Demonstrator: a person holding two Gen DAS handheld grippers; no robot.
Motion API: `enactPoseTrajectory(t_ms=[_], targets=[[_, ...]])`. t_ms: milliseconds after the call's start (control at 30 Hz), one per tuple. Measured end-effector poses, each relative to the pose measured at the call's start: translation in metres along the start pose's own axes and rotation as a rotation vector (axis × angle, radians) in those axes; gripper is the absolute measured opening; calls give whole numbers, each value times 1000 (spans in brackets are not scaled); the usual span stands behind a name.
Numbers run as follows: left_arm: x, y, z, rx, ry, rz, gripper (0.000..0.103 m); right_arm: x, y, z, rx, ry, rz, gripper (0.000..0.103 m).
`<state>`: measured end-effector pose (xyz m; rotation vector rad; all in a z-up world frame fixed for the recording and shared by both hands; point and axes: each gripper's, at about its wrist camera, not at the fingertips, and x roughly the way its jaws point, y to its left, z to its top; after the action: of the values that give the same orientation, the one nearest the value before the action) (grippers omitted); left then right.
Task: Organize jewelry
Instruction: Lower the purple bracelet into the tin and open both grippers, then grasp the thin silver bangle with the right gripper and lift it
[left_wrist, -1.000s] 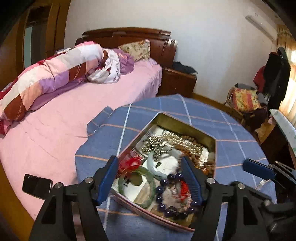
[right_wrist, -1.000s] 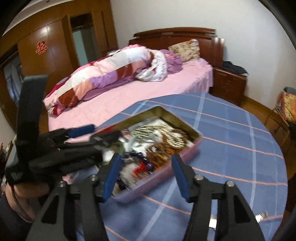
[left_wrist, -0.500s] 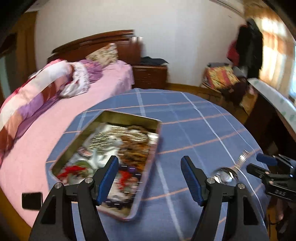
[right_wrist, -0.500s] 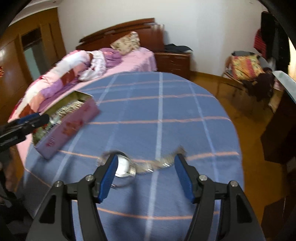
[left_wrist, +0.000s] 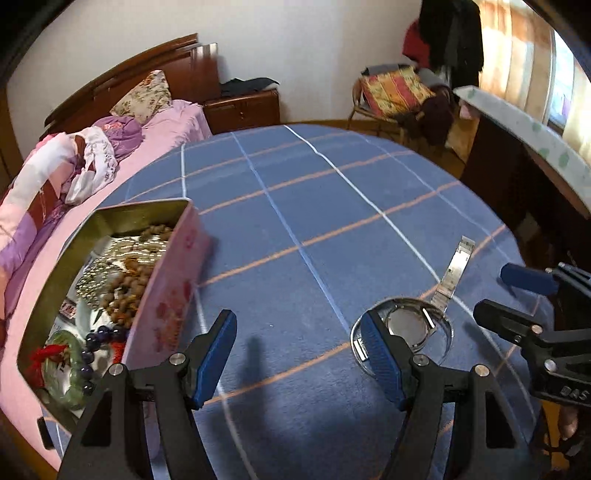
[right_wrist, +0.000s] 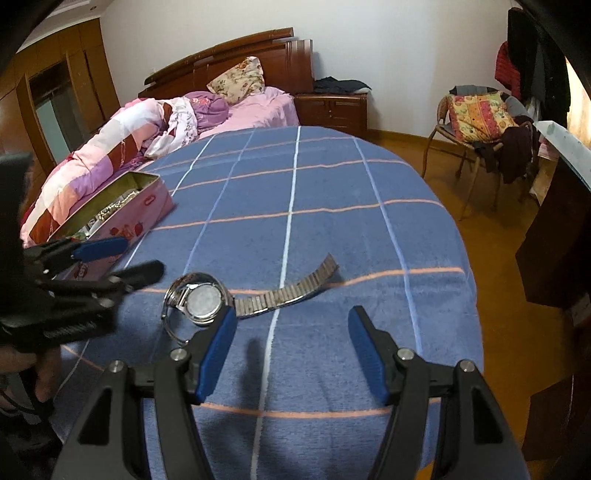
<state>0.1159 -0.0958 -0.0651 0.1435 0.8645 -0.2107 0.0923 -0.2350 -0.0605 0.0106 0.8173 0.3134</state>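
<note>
A silver wristwatch (right_wrist: 201, 300) with a metal band (right_wrist: 295, 288) lies face down on the blue plaid tablecloth; it also shows in the left wrist view (left_wrist: 410, 326). A thin silver bangle (right_wrist: 171, 325) lies around it. A pink tin (left_wrist: 173, 295) full of beads, bracelets and chains stands at the left; it also shows in the right wrist view (right_wrist: 122, 218). My left gripper (left_wrist: 299, 350) is open and empty above the cloth between tin and watch. My right gripper (right_wrist: 291, 343) is open and empty, just in front of the watch.
The round table (right_wrist: 332, 177) stands against a pink bed (right_wrist: 255, 107) with a rolled quilt. A chair with a patterned cushion (right_wrist: 476, 114) and a dark cabinet (right_wrist: 554, 240) stand to the right. The table edge drops off at right.
Both views have swung right from the tin toward the watch. The left gripper has moved off the tin. The right gripper now sits close to the watch. Both stay open.
</note>
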Motion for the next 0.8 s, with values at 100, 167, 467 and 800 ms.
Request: enactPoseTrajectory(t_ms=[100, 167, 467, 800], targets=[[2, 1, -1, -3, 10, 3, 70, -1, 7, -3, -23, 5, 22, 67], [-2, 8, -1, -30, 6, 0, 70, -2, 13, -3, -38, -1, 43, 67], [-22, 38, -1, -120, -56, 49, 70, 16, 50, -3, -210, 45, 93, 84], [-21, 45, -5, -158, -54, 42, 70, 46, 70, 3, -316, 117, 69, 84]])
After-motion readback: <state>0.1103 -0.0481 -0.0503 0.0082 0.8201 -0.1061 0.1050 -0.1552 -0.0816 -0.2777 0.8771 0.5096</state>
